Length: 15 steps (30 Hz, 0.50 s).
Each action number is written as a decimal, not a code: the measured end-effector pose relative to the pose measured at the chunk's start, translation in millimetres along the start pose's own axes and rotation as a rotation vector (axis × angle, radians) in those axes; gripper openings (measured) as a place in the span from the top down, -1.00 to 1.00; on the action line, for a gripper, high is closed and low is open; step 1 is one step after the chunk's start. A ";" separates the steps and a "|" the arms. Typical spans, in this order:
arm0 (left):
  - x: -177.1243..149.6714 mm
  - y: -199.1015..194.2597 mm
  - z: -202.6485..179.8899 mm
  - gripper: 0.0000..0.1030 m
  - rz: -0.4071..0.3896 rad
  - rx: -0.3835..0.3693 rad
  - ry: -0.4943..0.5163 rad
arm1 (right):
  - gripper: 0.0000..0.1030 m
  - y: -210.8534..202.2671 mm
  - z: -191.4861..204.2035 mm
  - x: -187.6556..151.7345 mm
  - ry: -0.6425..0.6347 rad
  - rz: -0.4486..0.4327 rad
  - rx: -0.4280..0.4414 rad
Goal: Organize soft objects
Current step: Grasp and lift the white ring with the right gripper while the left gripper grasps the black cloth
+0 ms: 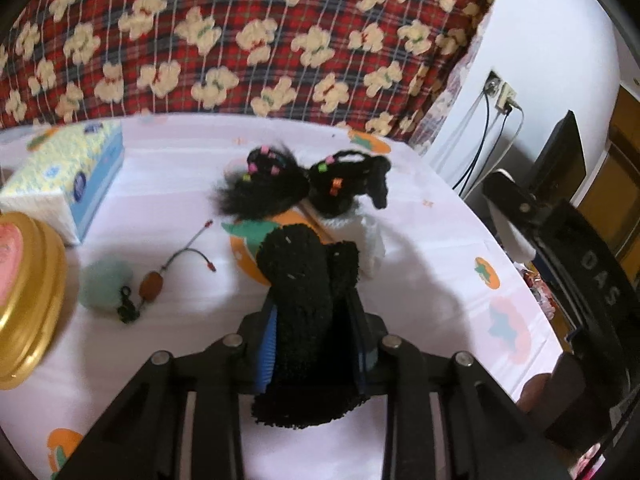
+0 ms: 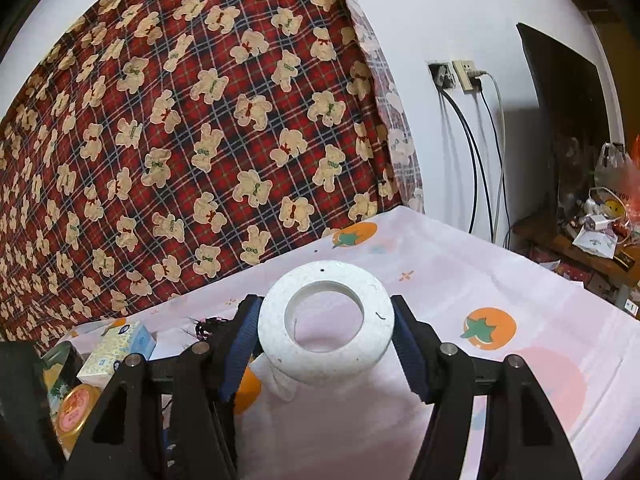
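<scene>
My left gripper [image 1: 316,320] is shut on a black fuzzy sock [image 1: 304,312] and holds it above the pink tablecloth [image 1: 168,176]. Beyond it lie two black hairy pieces with coloured beads [image 1: 272,184] and a white cloth [image 1: 360,236]. A mint pompom [image 1: 105,284] with a charm lies to the left. My right gripper [image 2: 326,336] is shut on a white ring-shaped object [image 2: 326,320], its hole facing the camera, held just above the tablecloth [image 2: 520,280].
A tissue pack [image 1: 68,176] and a gold tin lid [image 1: 28,300] sit at the left; the tissue pack also shows in the right wrist view [image 2: 120,344]. A red plaid bear blanket [image 1: 240,32] stands behind. Wall sockets with cables [image 2: 464,76] are at right.
</scene>
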<state>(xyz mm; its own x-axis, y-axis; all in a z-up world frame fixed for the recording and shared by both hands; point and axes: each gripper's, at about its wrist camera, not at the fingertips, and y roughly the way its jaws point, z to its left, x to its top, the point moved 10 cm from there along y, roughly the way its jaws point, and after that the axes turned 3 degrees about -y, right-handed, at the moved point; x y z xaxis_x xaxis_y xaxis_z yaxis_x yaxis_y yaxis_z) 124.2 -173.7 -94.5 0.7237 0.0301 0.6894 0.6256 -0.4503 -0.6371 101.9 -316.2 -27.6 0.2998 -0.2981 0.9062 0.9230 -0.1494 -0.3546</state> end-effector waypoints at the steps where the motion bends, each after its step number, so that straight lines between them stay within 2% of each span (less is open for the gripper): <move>1: 0.8 -2.9 -1.2 0.44 -0.014 0.006 0.016 | -0.28 -0.9 0.8 0.6 -0.004 -0.004 0.000; 10: 16.2 -36.2 14.1 0.44 -0.174 0.135 0.143 | -0.28 -5.7 10.3 2.4 -0.051 -0.033 -0.008; 15: 17.3 -46.4 28.5 0.44 -0.200 0.154 0.139 | -0.28 -8.9 16.4 3.4 -0.083 -0.052 -0.019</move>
<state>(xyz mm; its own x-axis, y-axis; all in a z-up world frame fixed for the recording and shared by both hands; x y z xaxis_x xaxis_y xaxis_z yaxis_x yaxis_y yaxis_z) 115.9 -126.9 -62.8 0.5411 -0.0228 0.8407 0.7966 -0.3065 -0.5210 98.6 -300.4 -17.6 0.2717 -0.2105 0.9391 0.9333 -0.1804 -0.3105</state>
